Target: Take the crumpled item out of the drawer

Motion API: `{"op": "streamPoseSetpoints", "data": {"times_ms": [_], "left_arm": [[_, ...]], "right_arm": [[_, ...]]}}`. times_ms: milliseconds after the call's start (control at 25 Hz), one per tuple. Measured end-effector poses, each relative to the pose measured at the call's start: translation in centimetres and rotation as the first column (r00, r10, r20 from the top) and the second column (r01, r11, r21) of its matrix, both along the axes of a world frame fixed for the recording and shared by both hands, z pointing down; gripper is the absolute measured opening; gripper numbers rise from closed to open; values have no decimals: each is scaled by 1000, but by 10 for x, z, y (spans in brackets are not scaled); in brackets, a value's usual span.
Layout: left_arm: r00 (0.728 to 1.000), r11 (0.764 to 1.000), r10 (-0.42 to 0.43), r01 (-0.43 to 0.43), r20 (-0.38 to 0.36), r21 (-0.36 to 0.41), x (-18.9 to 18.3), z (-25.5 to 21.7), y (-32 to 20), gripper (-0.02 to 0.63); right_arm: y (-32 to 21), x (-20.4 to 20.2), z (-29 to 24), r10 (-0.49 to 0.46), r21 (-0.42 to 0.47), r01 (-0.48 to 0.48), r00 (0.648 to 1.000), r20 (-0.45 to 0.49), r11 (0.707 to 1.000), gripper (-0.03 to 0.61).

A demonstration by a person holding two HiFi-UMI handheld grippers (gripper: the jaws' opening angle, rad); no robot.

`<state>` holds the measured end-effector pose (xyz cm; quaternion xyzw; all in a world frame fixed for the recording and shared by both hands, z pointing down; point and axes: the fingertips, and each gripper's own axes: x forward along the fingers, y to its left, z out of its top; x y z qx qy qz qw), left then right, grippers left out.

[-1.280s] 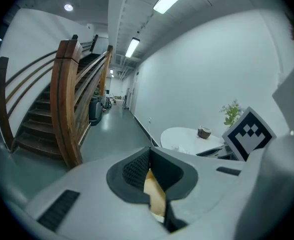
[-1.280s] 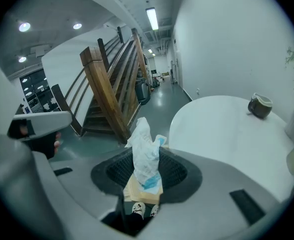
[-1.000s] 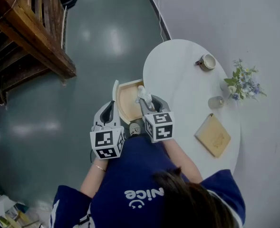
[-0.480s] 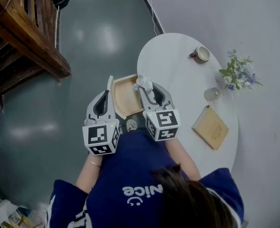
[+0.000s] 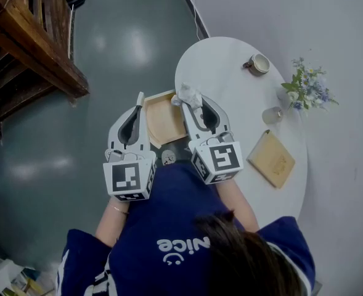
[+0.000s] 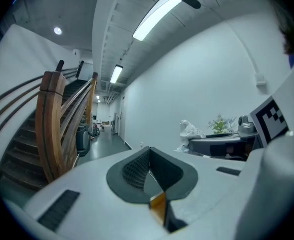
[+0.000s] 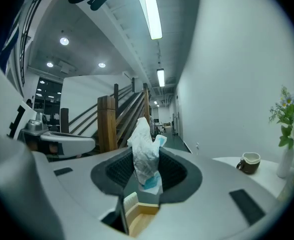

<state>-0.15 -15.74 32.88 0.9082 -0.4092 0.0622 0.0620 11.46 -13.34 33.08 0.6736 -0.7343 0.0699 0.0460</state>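
The crumpled item, white paper with a pale blue patch, is pinched in my right gripper, which is shut on it. In the right gripper view the crumpled item sticks up between the dark pads of the right gripper. It hangs above the far right corner of the open wooden drawer, by the edge of the white round table. My left gripper hovers along the drawer's left side. Seen in its own view, the left gripper has its jaws together and holds nothing.
On the table stand a mug, a small glass, a vase of flowers and a wooden board. A wooden staircase rises at the far left over the grey floor. A wall runs along the right.
Both grippers have come up toward the head camera. The right one has carried the crumpled item from over the drawer's right side to its far right corner.
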Motion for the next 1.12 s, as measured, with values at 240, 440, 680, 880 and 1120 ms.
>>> {"op": "streamPoseSetpoints", "data": {"times_ms": [240, 440, 680, 880, 1120], "left_arm": [[1000, 999, 12, -12, 5, 37, 3, -9, 4, 5], [1000, 999, 15, -15, 2, 30, 2, -7, 5, 5], [1000, 1000, 15, -15, 5, 23, 2, -4, 5, 4], [1000, 1000, 10, -10, 6, 23, 1, -3, 5, 5], [1000, 1000, 1, -1, 0, 14, -3, -3, 0, 4]], "right_arm": [[2, -1, -8, 20, 5, -20, 1000, 19, 1000, 146], [2, -4, -6, 4, 7, -4, 1000, 3, 1000, 144], [4, -2, -5, 17, -3, -17, 1000, -3, 1000, 143], [4, -4, -2, 5, -9, -5, 1000, -3, 1000, 143], [-3, -11, -8, -14, -12, 14, 1000, 6, 1000, 143]]}}
